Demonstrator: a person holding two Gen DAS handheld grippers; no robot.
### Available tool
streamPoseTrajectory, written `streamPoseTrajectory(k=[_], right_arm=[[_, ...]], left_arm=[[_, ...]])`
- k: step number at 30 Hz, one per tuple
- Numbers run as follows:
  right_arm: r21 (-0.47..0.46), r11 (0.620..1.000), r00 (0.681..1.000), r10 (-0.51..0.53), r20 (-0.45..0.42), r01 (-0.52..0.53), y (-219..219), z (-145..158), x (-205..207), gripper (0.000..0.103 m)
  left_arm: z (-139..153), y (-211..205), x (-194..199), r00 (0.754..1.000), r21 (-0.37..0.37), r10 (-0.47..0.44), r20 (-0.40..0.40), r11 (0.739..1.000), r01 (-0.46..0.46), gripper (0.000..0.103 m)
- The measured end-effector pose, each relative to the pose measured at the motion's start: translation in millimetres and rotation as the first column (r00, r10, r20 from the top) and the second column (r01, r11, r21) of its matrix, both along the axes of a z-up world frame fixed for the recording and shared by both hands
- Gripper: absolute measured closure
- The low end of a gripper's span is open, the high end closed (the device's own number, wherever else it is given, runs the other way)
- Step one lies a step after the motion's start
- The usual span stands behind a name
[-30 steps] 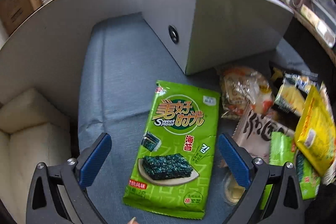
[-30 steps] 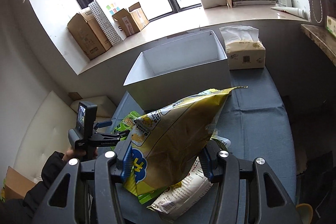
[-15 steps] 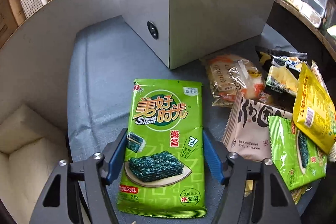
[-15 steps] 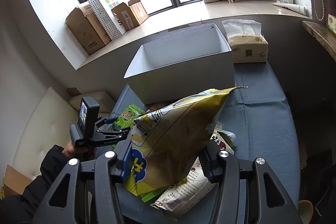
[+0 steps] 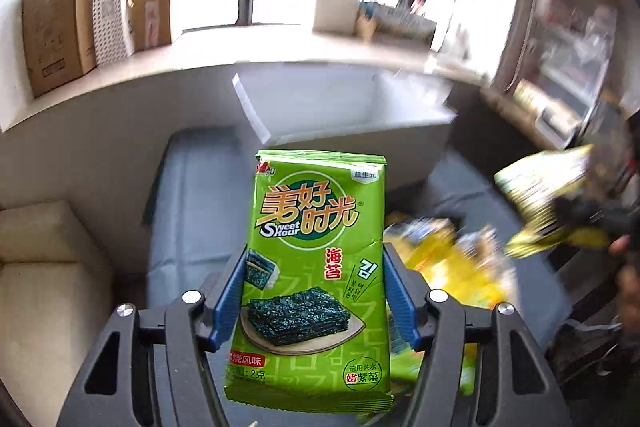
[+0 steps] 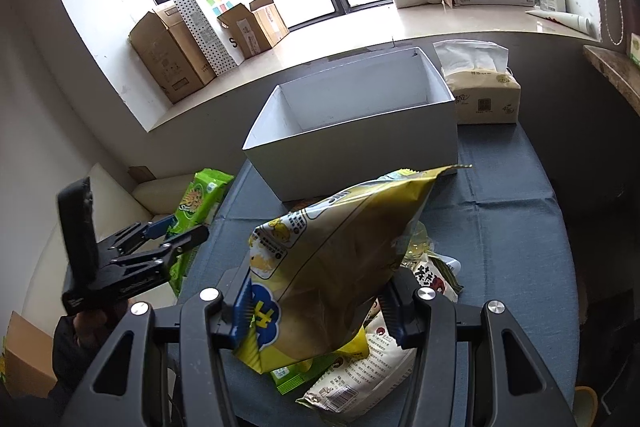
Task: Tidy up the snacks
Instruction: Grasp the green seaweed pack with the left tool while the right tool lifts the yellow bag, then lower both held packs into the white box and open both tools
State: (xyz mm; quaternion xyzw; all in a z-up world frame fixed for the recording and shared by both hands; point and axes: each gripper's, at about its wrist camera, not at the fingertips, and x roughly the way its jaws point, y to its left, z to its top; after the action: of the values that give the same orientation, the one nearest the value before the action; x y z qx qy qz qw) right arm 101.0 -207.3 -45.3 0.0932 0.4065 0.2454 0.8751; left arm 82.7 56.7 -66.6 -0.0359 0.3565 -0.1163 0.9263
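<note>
A green seaweed packet (image 5: 320, 267) hangs upright in the air with my left gripper (image 5: 314, 291) shut on its two sides. The right wrist view shows the same left gripper (image 6: 180, 231) at the left, holding the green packet (image 6: 202, 193) beside the table edge. My right gripper (image 6: 320, 303) is shut on a big yellow snack bag (image 6: 340, 259), which it holds up over the snack pile. This yellow bag (image 5: 548, 203) appears blurred at the right of the left wrist view. An open white box (image 6: 360, 143) stands behind both, and its inside looks bare.
Several loose snack packets (image 6: 360, 367) lie on the blue cloth table (image 6: 500, 227) in front of the box. A tissue pack (image 6: 480, 95) stands right of the box. Cardboard boxes (image 6: 168, 59) line the windowsill. A cream sofa (image 5: 40, 267) lies left of the table.
My left gripper closed on the seaweed packet lying on the cloth and lifted it clear, tilting up so the window comes into view. The right gripper kept still with its yellow bag.
</note>
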Motion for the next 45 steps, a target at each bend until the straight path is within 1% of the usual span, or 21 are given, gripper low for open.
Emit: streamPoseTrajectory(k=[3,5,6,8,10,16,20,22,23,25,28,29,31,33,34,35,36,37,39,42,45], right_arm=[[0.007,1.0,1.0,0.003,0.019,-0.003,-1,6,7,0.047],[0.013,1.0,0.999,0.005,0.032,-0.005,-2,11,15,0.047],[0.019,1.0,0.999,0.003,0.041,-0.004,-4,13,20,0.047],[0.031,1.0,0.999,0.0,0.043,-0.001,-7,17,38,0.047],[0.035,0.999,0.999,-0.005,0.038,0.003,-10,20,61,0.047],[0.014,1.0,1.0,-0.001,-0.022,0.001,-14,25,150,0.047],[0.0,1.0,0.998,-0.014,-0.069,0.014,-12,24,207,0.047],[0.027,1.0,0.995,-0.012,-0.095,0.015,-12,17,229,0.047],[0.044,0.999,0.993,-0.011,-0.115,0.016,-11,13,236,0.047],[0.051,0.999,0.989,-0.009,-0.147,0.016,-7,1,250,0.047],[-0.039,0.999,0.986,-0.009,-0.164,0.003,7,-14,258,0.047],[-0.061,0.998,0.987,-0.006,-0.159,-0.004,11,-17,259,0.047],[-0.062,0.998,0.988,0.016,-0.154,-0.026,16,-20,259,0.046],[-0.038,0.998,0.986,0.04,-0.159,-0.047,18,-21,259,0.042],[-0.034,0.998,0.987,0.039,-0.158,-0.045,18,-21,259,0.038],[-0.035,0.999,0.988,0.032,-0.151,-0.038,16,-21,260,0.023],[-0.038,0.999,0.99,0.019,-0.139,-0.025,14,-20,261,0.004],[-0.041,0.999,0.992,0.008,-0.127,-0.014,11,-19,261,0.0],[-0.043,0.999,0.994,0.023,-0.107,-0.028,9,-14,258,0.0],[-0.093,0.995,0.997,0.028,-0.075,-0.035,9,-9,252,0.0],[-0.118,0.993,0.998,0.022,-0.052,-0.028,9,-7,249,0.0]], left_arm=[[30,-10,4,0.998,-0.015,0.044,0.046,0.999,-0.043,0.035],[44,-11,16,0.995,-0.05,0.082,0.059,0.996,-0.079,0.034],[47,-11,26,0.994,-0.067,0.085,0.066,0.995,-0.08,0.034],[54,-20,47,0.991,-0.042,0.093,0.098,0.995,-0.089,0.034],[58,-28,71,0.992,-0.03,0.092,0.088,0.995,-0.09,0.034],[48,-36,152,0.993,-0.051,0.11,0.038,0.993,-0.108,0.034],[41,-36,191,0.991,-0.023,0.129,0.041,0.992,-0.128,0.032],[32,-34,211,0.99,-0.007,0.142,0.001,0.99,-0.142,0.032],[27,-32,220,0.986,0.013,0.164,-0.015,0.986,-0.164,0.032],[16,-28,233,0.983,0.018,0.178,-0.039,0.984,-0.178,0.032],[2,-19,240,0.976,-0.028,0.2,-0.082,0.979,-0.203,0.032],[-1,-19,241,0.976,-0.03,0.199,-0.084,0.979,-0.202,0.031],[-7,-22,243,0.975,0.003,0.204,-0.084,0.979,-0.204,0.031],[-12,-24,245,0.975,0.027,0.197,-0.098,0.98,-0.196,0.028],[-13,-23,246,0.974,0.033,0.2,-0.101,0.98,-0.198,0.018],[-14,-22,246,0.975,0.024,0.195,-0.108,0.981,-0.193,0.009],[-15,-21,247,0.976,0.005,0.182,-0.117,0.983,-0.183,0.0],[-13,-21,247,0.976,0.002,0.184,-0.115,0.983,-0.185,0.0],[-11,-22,246,0.976,0.009,0.189,-0.104,0.982,-0.189,0.0],[-6,-25,243,0.981,0.013,0.173,-0.09,0.985,-0.172,0.0],[-5,-29,241,0.982,0.024,0.168,-0.091,0.986,-0.166,0.0]])
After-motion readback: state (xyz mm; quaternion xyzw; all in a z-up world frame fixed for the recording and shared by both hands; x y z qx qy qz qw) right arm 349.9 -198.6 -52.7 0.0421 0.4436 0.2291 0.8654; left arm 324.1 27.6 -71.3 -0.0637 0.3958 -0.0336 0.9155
